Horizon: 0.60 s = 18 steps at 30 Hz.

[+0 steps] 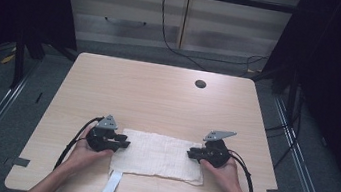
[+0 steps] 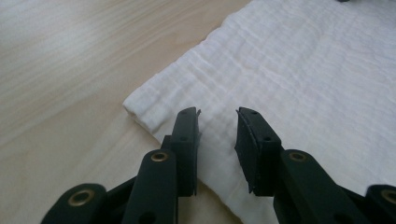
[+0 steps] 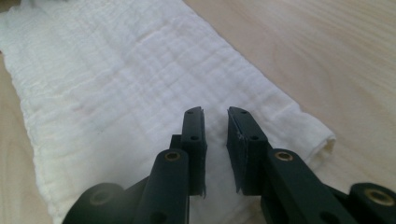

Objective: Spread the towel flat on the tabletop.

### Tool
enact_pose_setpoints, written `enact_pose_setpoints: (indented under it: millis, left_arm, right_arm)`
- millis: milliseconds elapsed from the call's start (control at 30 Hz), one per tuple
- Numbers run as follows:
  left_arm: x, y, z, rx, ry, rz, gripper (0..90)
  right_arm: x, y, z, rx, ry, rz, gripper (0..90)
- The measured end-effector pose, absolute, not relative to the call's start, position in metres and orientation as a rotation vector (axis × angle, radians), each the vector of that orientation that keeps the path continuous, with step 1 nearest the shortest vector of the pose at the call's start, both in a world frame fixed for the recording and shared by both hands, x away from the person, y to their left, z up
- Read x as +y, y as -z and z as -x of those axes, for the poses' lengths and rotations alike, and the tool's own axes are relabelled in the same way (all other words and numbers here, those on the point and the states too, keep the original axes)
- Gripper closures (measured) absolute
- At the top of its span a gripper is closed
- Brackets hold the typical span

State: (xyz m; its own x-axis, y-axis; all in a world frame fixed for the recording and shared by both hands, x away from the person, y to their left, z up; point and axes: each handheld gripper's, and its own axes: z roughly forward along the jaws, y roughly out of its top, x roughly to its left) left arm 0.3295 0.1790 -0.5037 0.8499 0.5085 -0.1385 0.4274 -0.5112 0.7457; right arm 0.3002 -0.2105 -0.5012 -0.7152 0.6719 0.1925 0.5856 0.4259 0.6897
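Pale wood-grain tabletop [image 1: 158,94] is carrying a white, folded, crinkled muslin cloth [image 1: 160,155] near its front edge, lying flat as a long rectangle between the person's two hands. At the cloth's left end, the left black two-jaw gripper [image 1: 124,144] is hovering over the short edge with its jaws standing apart, nothing pinched between them; in the left gripper view [image 2: 218,126] the pads are sitting just above the fabric beside the near left corner. At the right end, the right black two-jaw gripper [image 1: 191,154] is doing the same, jaws parted a little [image 3: 215,122] over the layered edge. Closing from here is risking a catch of the top layer alone, so the fold could be peeling open; uneven timing between the hands could be dragging the cloth askew.
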Motion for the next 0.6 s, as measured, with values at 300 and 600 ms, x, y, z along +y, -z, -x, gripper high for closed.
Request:
enact_pose_setpoints:
  millis: [300,600]
  left_arm:
    - [0.190,0.505,-0.315,0.687,-0.133,-2.165,72.3]
    - [0.192,0.504,-0.309,0.695,-0.149,-2.172,72.3]
  right_arm:
    - [-0.209,0.498,-0.274,2.598,-1.159,-1.072,75.8]
    - [-0.232,0.483,-0.299,2.458,-1.219,-1.168,75.1]
